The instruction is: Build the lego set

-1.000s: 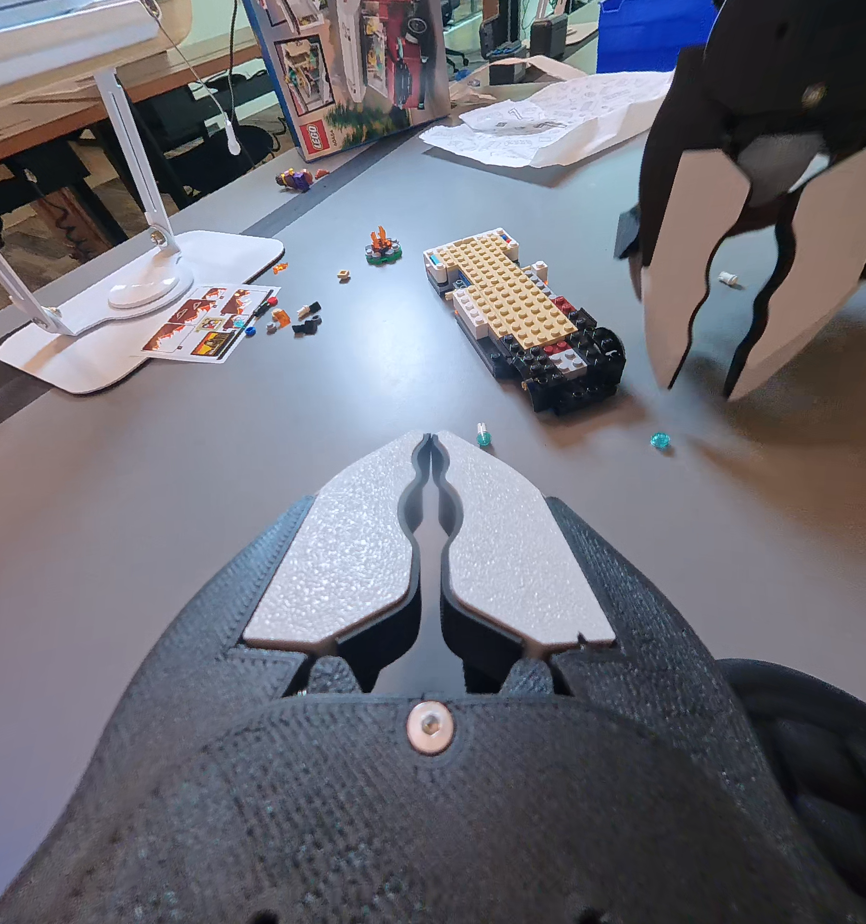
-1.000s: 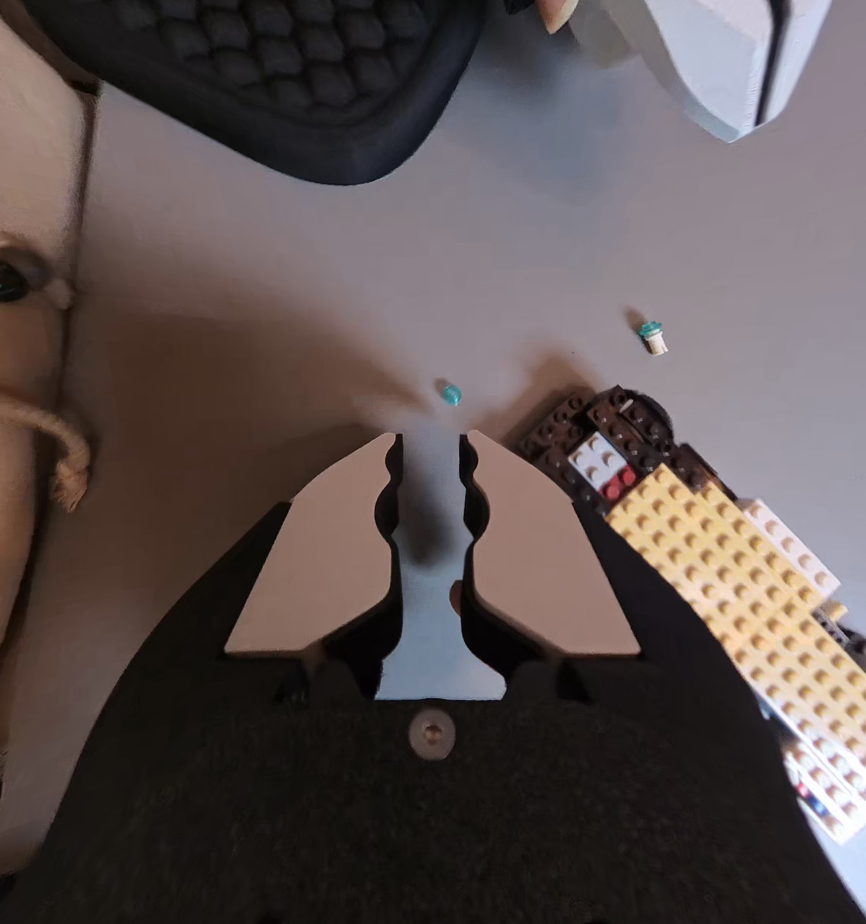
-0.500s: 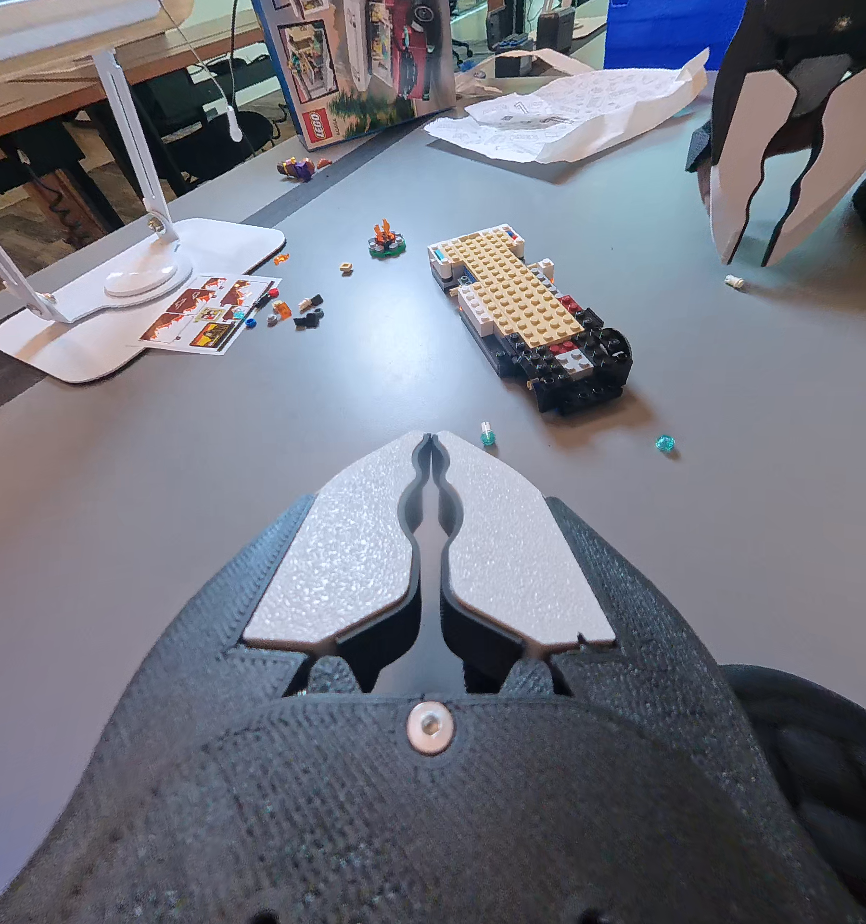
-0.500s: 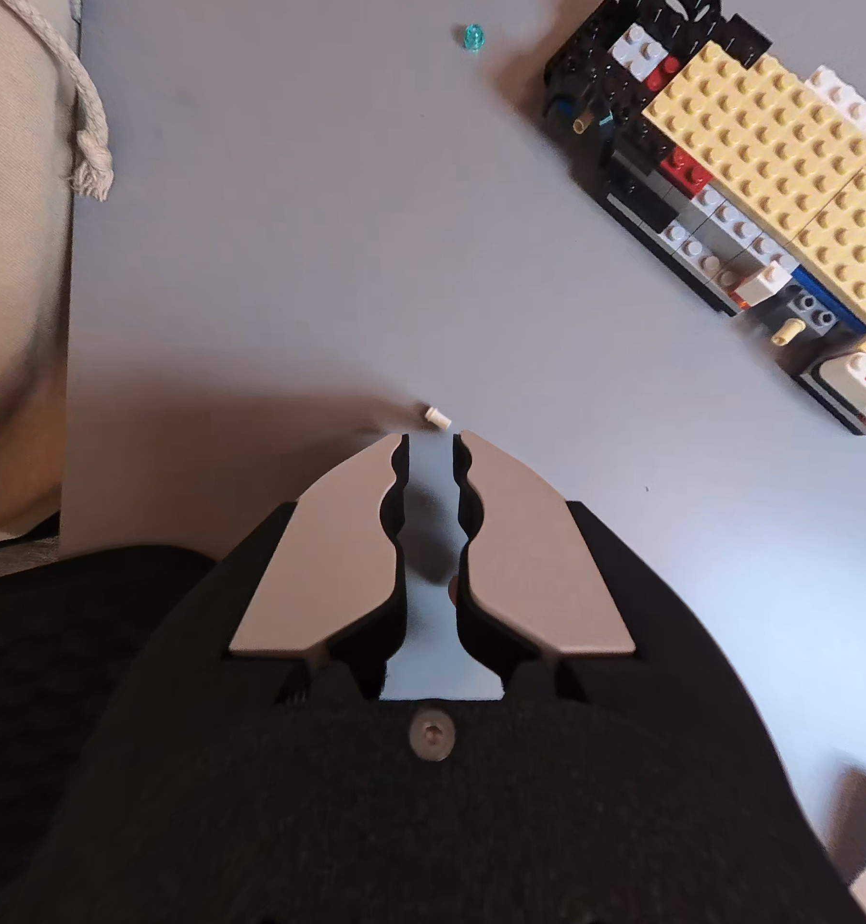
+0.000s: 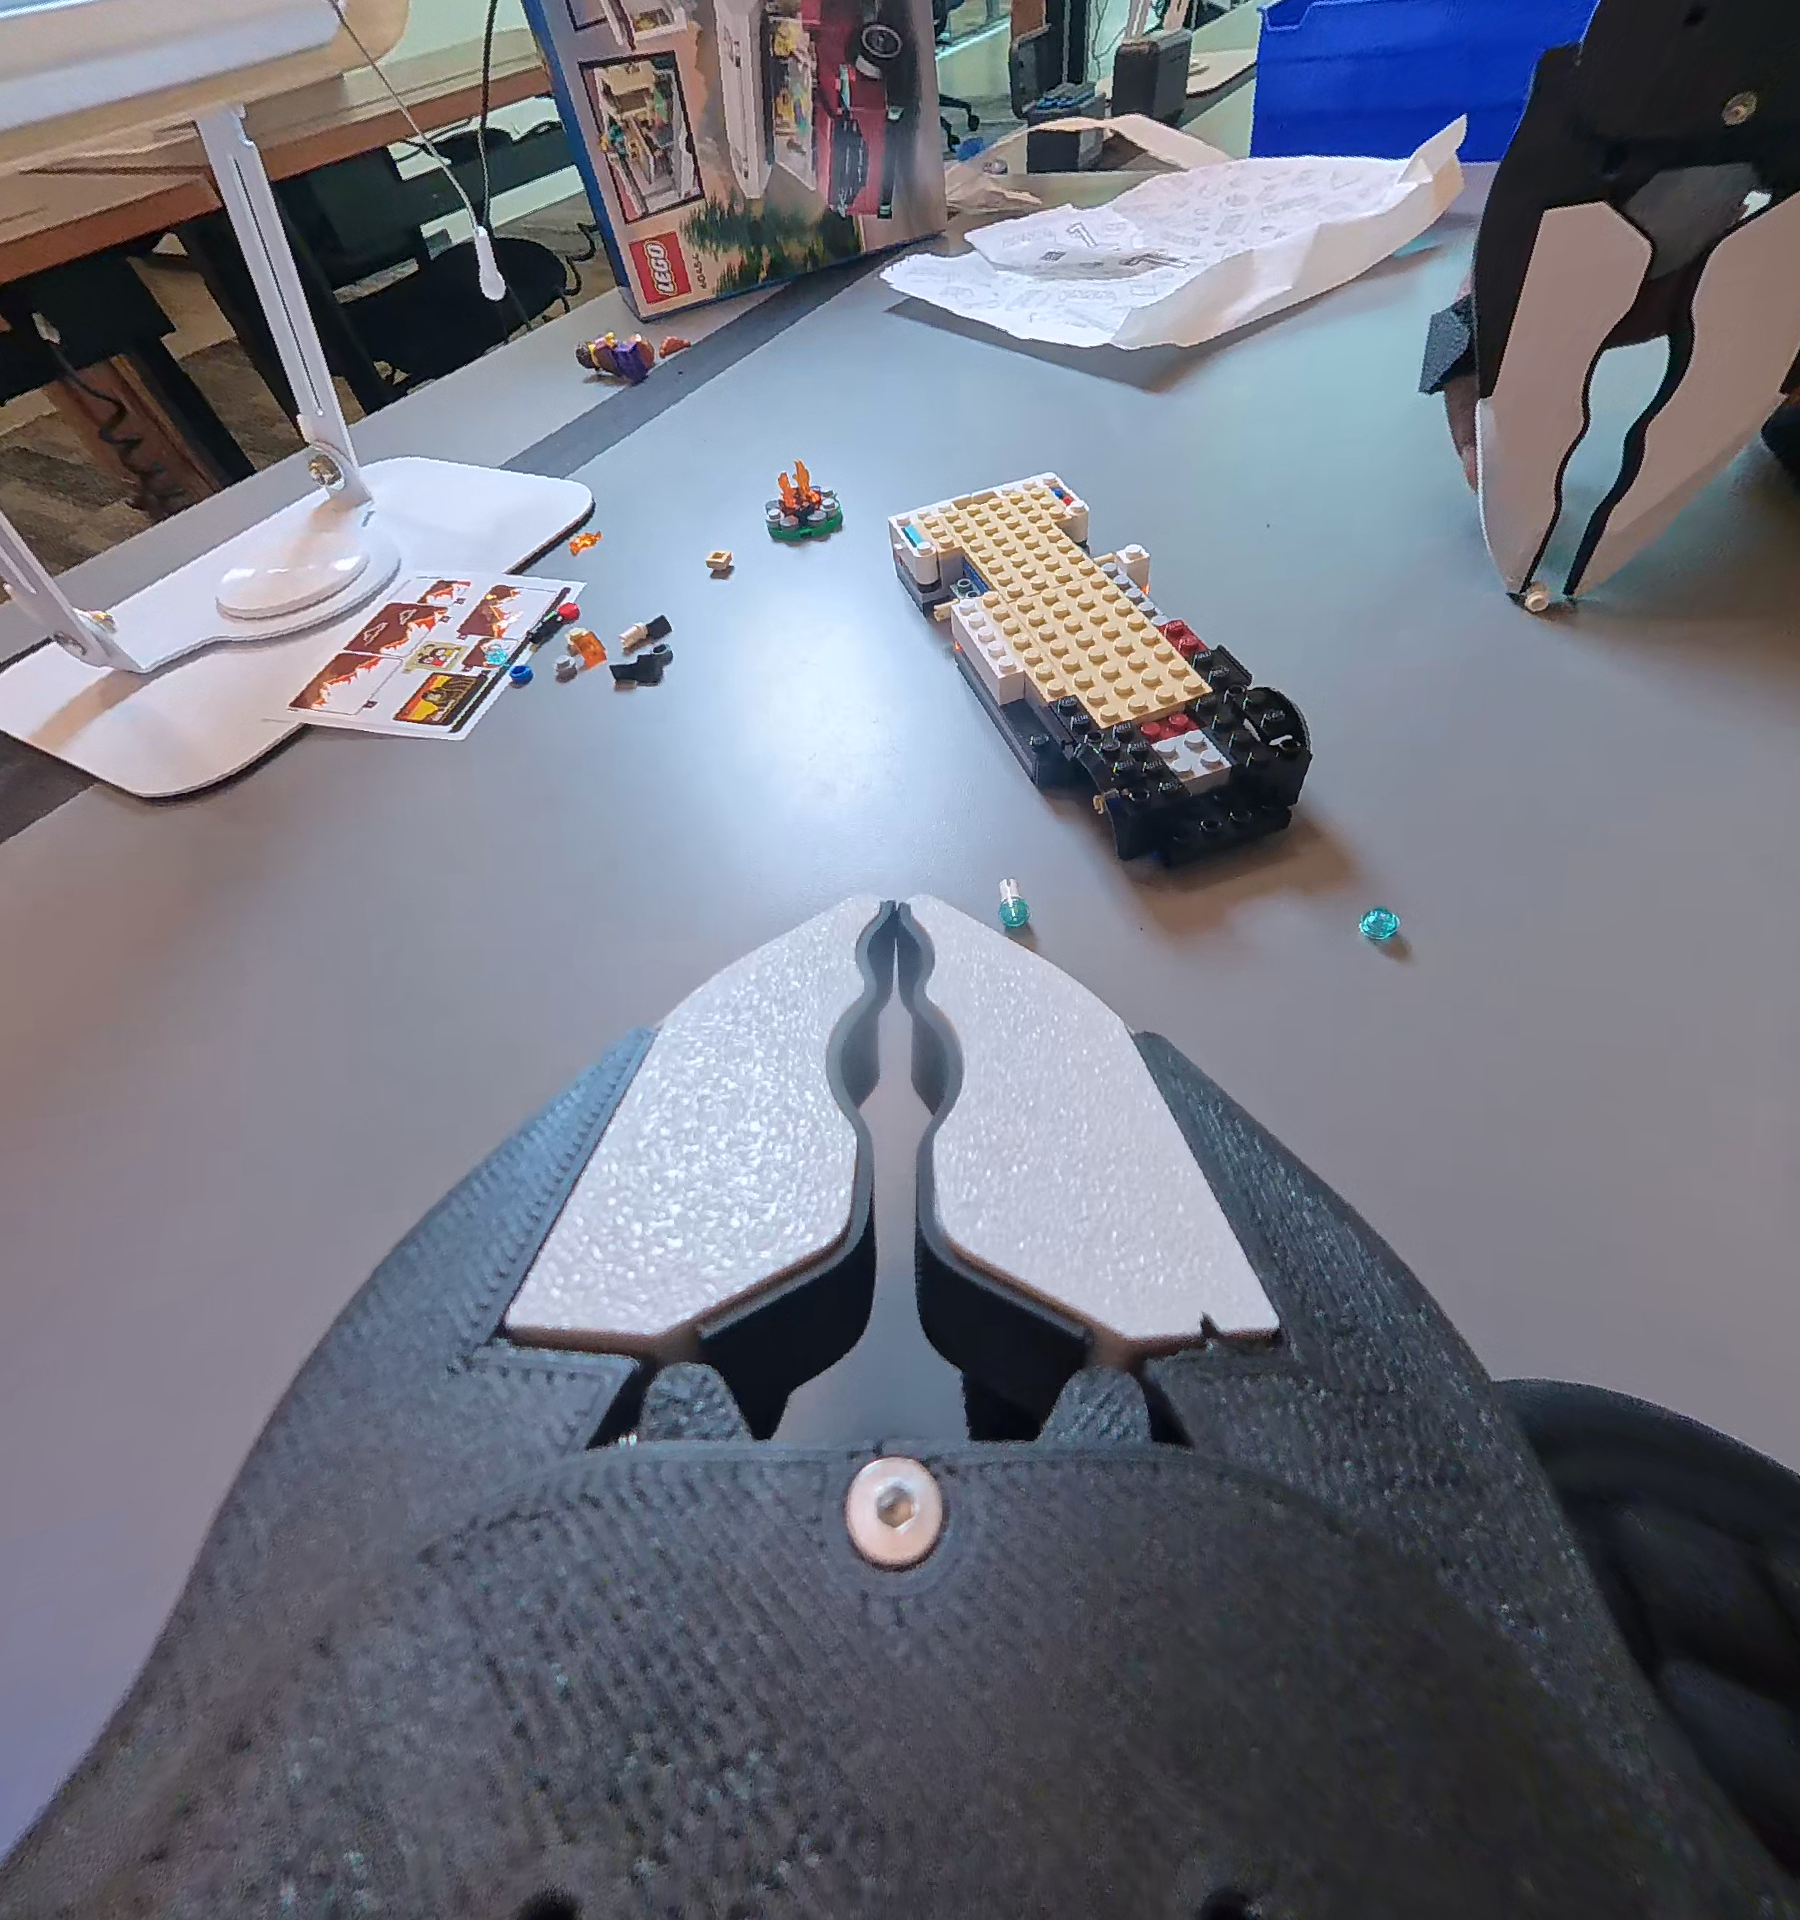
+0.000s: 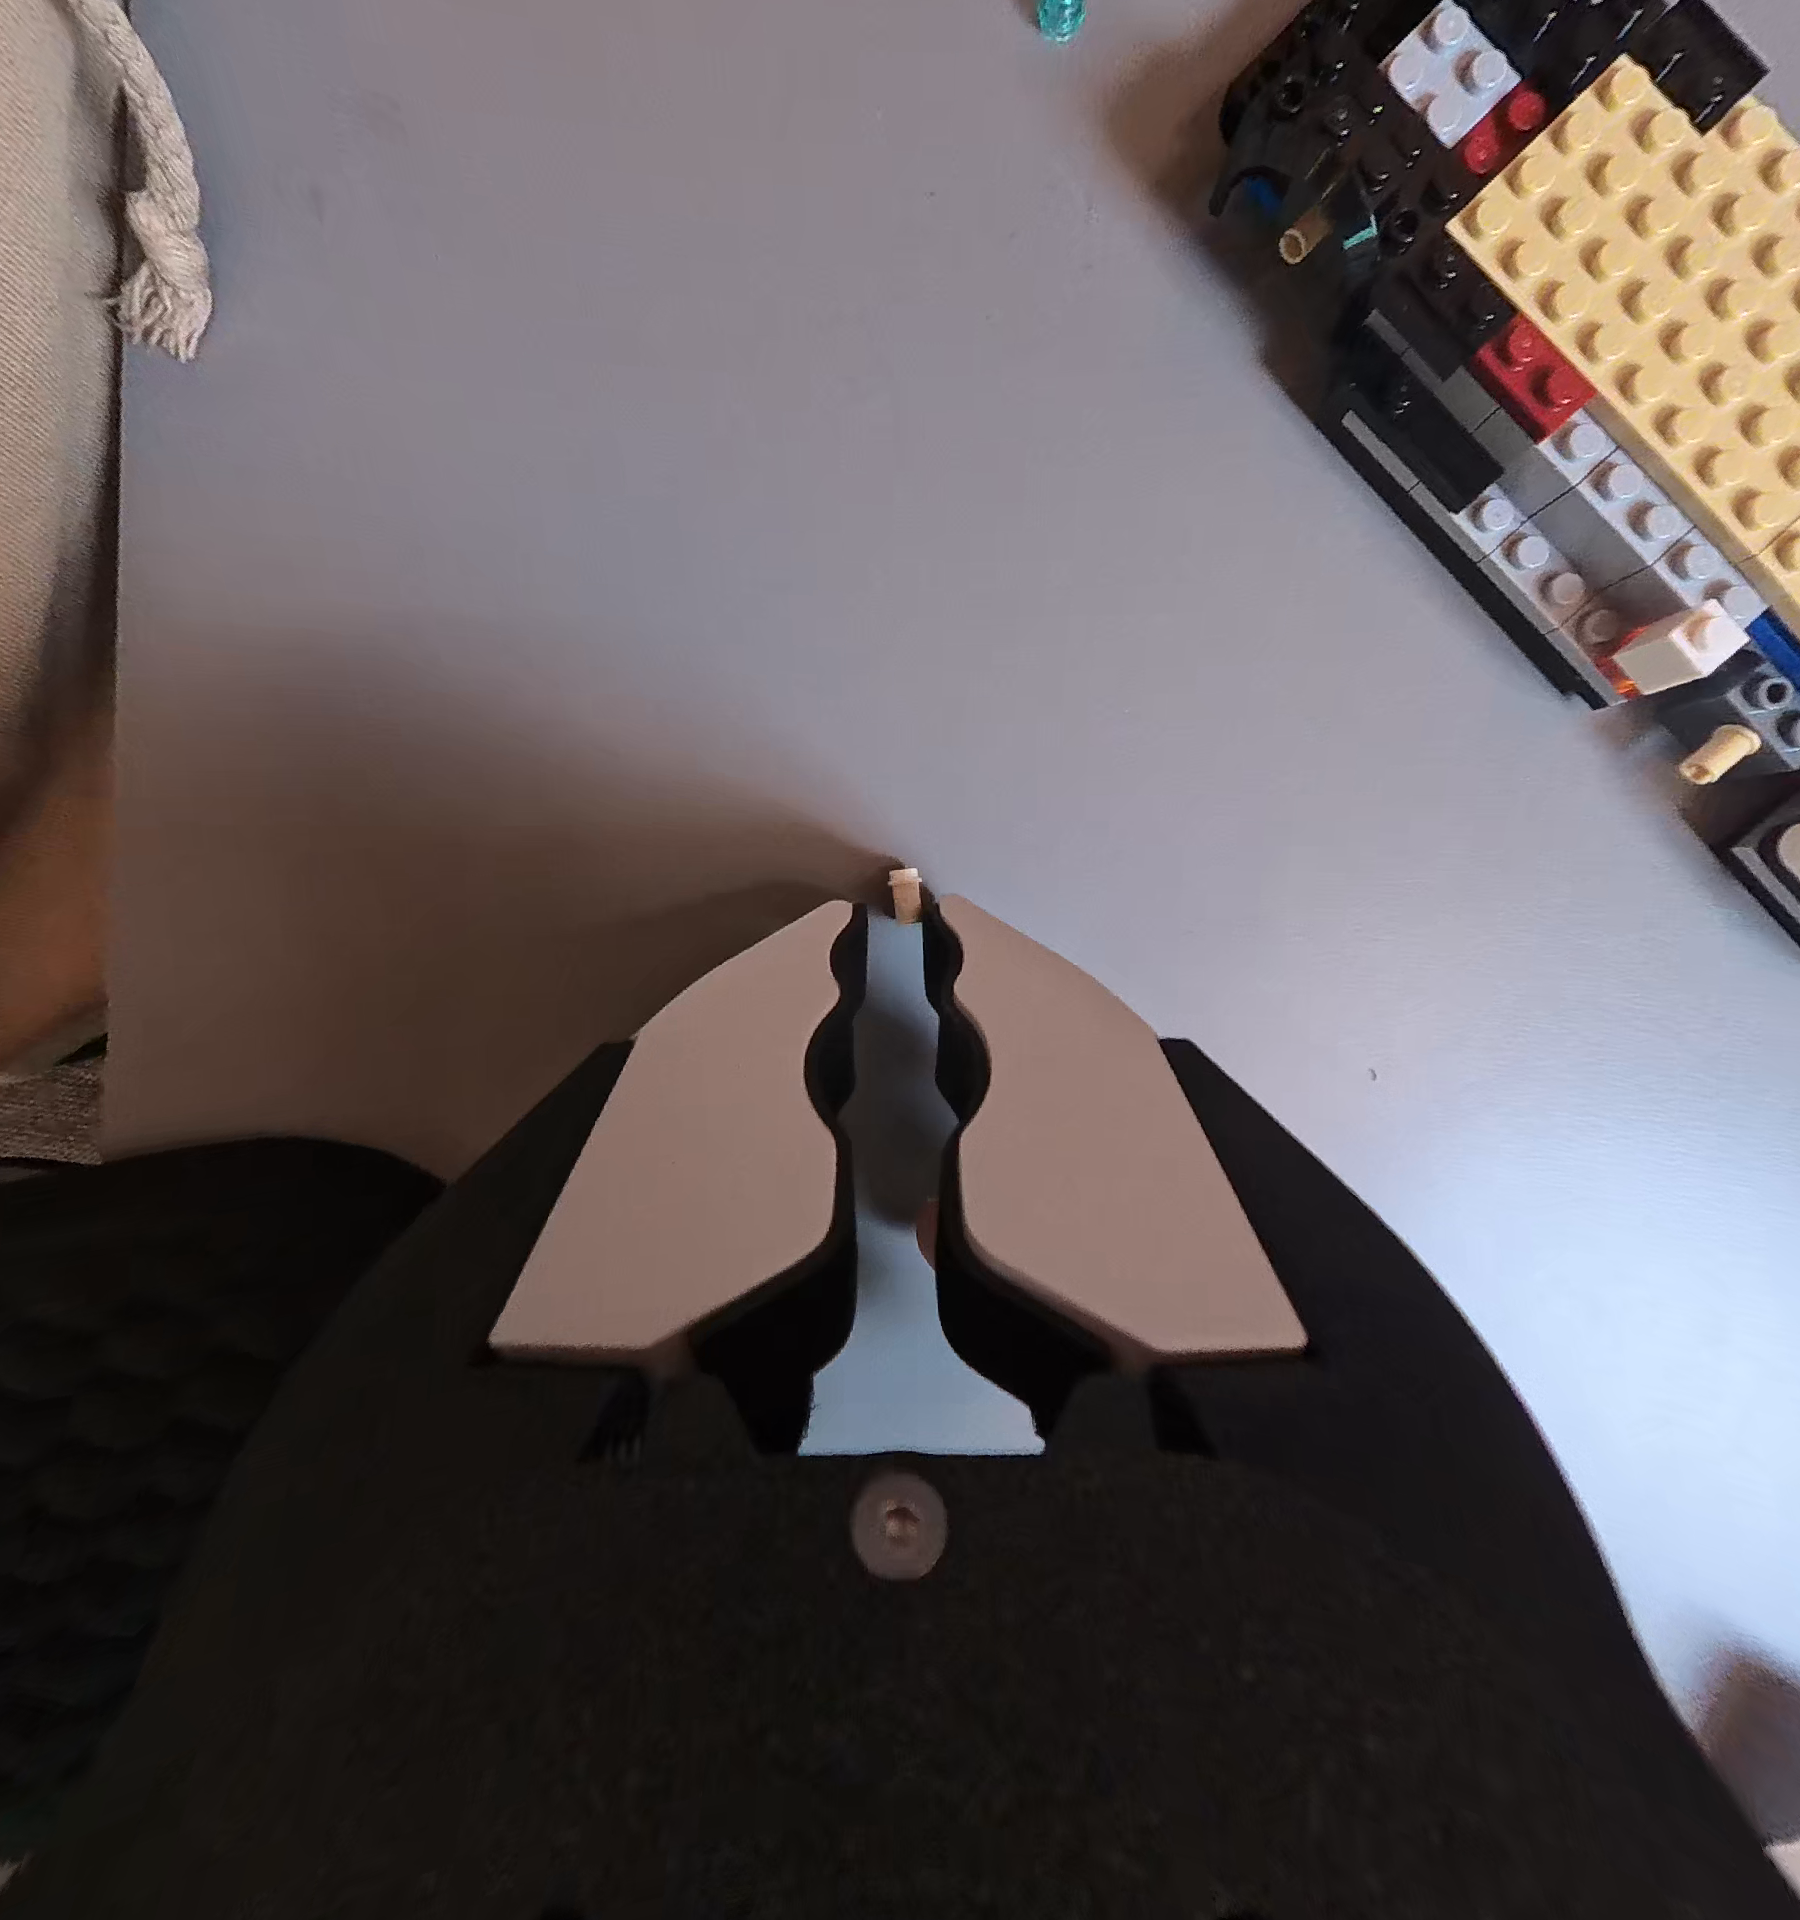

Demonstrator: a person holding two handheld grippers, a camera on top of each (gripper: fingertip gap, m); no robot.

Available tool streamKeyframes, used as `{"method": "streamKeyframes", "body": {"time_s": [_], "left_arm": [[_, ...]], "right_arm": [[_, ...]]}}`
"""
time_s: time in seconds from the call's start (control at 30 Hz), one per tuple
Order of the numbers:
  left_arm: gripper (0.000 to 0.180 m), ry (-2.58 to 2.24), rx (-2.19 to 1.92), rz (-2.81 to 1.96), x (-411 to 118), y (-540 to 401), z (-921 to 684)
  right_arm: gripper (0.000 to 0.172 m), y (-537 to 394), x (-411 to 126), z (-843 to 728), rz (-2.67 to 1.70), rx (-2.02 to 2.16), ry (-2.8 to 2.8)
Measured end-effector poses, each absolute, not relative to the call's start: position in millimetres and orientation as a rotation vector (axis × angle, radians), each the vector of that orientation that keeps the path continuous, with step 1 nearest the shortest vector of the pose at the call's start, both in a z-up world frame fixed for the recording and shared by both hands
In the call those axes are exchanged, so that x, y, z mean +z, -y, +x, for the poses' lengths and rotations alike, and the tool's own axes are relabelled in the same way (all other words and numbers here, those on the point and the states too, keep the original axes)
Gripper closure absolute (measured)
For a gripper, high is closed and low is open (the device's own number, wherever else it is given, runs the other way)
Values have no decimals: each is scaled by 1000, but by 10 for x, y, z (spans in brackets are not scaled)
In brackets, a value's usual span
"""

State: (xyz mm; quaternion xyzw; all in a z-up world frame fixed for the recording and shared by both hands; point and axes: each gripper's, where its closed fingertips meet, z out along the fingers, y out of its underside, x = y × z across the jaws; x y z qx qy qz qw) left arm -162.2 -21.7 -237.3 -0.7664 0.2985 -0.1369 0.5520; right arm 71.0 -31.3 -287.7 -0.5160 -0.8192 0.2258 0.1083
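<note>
Peg (image 6: 905, 896), small and cream-coloured, lies on the grey table (image 6: 667, 520) at the very tips of the right gripper (image 6: 894, 912). Its fingers stand narrowly apart. The peg rests against the inner edge of the right-hand fingertip (image 6: 940, 920), while a sliver of table shows between it and the left-hand one, so the pads do not clamp it. From the left wrist view the same gripper (image 5: 1548, 594) points steeply down at the far right, tips on the table with the peg (image 5: 1537, 597) at them.

Left gripper (image 5: 894, 909) hovers low over the table with its fingers closed together and nothing between them. Just beside its tips to the right lies a teal stud (image 5: 1013, 910) with a clear stub; a second teal stud (image 5: 1379, 923) lies farther right. Beyond them sits a brick car base (image 5: 1093, 644), tan plates on top, black at the near end. Left of it are a small campfire build (image 5: 803, 507), loose bits (image 5: 605, 649), a sticker sheet (image 5: 428, 655) and a white lamp base (image 5: 252, 623). A toy box (image 5: 740, 145) and a paper bag (image 5: 1187, 260) stand at the far edge.
</note>
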Motion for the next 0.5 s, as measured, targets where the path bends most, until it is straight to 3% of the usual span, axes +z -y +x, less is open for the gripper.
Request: {"method": "streamKeyframes", "body": {"time_s": [0.5], "left_arm": [[180,-732,-318,-1803,-2380,237,-1597]], "right_arm": [[168,339,-2871,565,-1576,674,2230]]}}
